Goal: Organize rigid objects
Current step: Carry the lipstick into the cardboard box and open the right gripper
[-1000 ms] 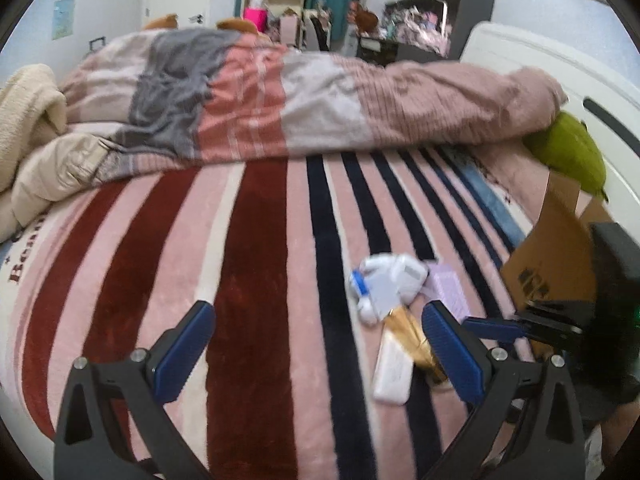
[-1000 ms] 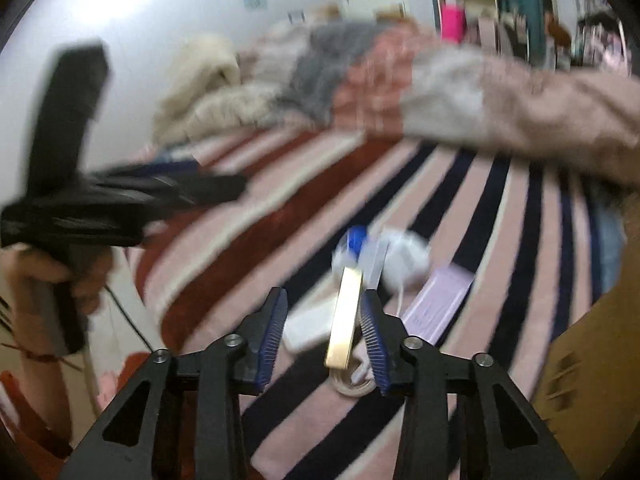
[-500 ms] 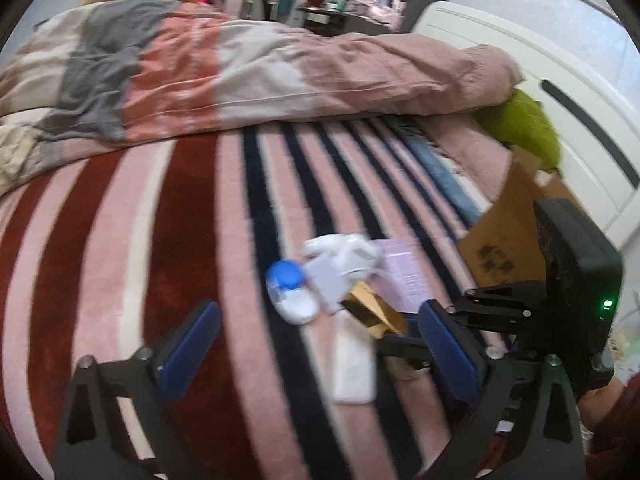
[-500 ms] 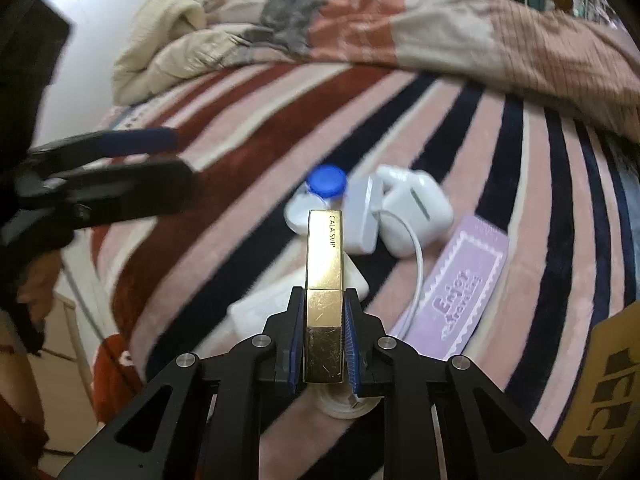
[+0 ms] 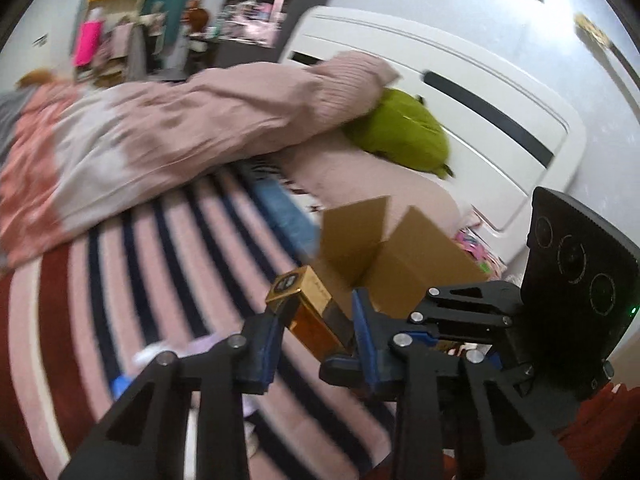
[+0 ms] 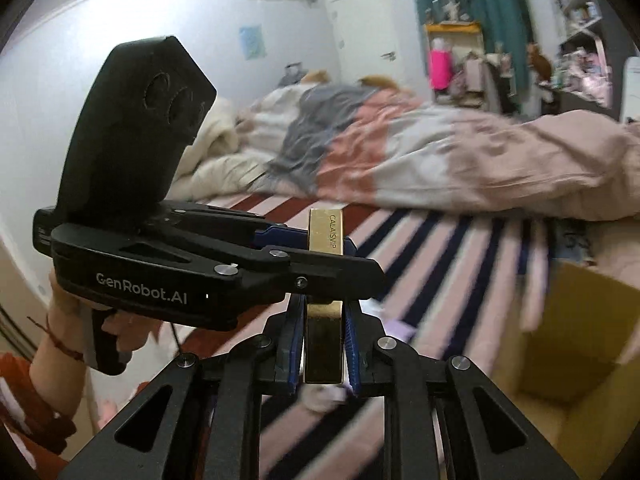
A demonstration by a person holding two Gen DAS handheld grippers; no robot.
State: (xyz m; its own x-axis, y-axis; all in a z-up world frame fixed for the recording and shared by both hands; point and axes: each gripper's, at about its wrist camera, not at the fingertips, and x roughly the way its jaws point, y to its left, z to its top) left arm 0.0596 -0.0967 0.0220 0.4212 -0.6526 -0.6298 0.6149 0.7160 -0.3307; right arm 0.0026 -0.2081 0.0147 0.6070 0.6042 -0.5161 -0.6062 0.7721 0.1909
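Bedroom, striped plush blanket [image 5: 132, 264], both tongs raised over it with a gold box between them.

From my right camera the right gripper [image 6: 322, 346] is clamped on the gold box [image 6: 325, 236], a long glossy rectangular bar with lettering down its side, standing upright between the blue ribbed pads [image 6: 353, 354]. The left gripper [image 6: 320, 242] crosses in front, its pads on either side of the box's upper half; I cannot tell whether they actually pinch it. From my left camera the box's square end points away, tilted, between my left pads. An open brown cardboard carton [image 5: 404, 256], matte with raised flaps, sits just behind on the bed, near a green plush [image 5: 404, 132].
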